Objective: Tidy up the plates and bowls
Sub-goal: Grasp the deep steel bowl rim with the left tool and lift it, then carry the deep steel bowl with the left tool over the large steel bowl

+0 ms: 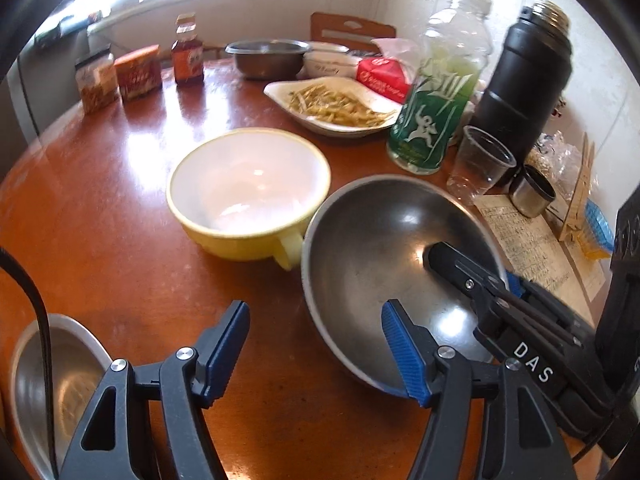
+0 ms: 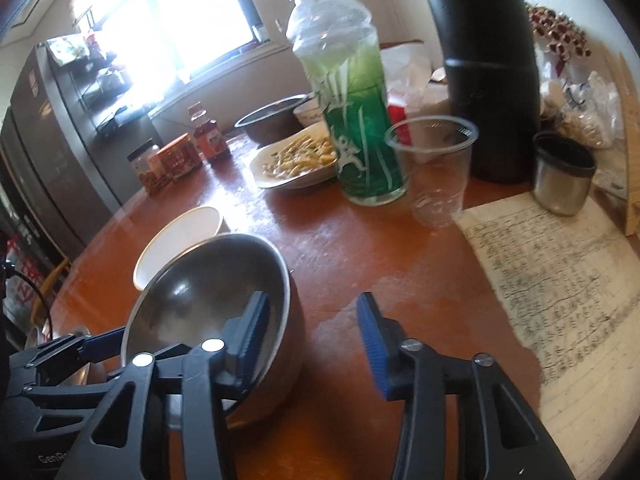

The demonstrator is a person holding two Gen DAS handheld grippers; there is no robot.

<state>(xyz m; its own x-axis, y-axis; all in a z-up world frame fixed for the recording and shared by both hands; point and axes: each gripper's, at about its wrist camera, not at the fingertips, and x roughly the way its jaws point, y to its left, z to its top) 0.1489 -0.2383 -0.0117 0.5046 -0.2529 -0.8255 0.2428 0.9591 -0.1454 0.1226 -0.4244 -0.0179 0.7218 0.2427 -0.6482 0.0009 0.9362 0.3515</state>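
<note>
A large steel bowl (image 1: 380, 256) (image 2: 192, 300) sits on the orange table (image 1: 120, 208), touching a yellow handled bowl (image 1: 248, 192) (image 2: 176, 244). My left gripper (image 1: 316, 312) is open and straddles the steel bowl's near-left rim, with one blue pad (image 1: 400, 348) inside and the other over bare table. My right gripper (image 2: 312, 304) straddles the opposite rim. Its left pad (image 2: 252, 332) is inside the bowl. Its right pad (image 2: 372, 344) is outside, and a strip of table shows between that pad and the wall. A small steel bowl (image 1: 52, 380) lies at the lower left.
Behind stand a plate of food (image 1: 332, 104) (image 2: 296, 160), a steel bowl (image 1: 268, 56), a white bowl (image 1: 324, 64), a green bottle (image 1: 436, 112) (image 2: 360, 136), a black flask (image 1: 524, 80), a clear plastic cup (image 2: 436, 168) and a steel cap (image 2: 564, 176). A written sheet (image 2: 560, 288) lies at the right.
</note>
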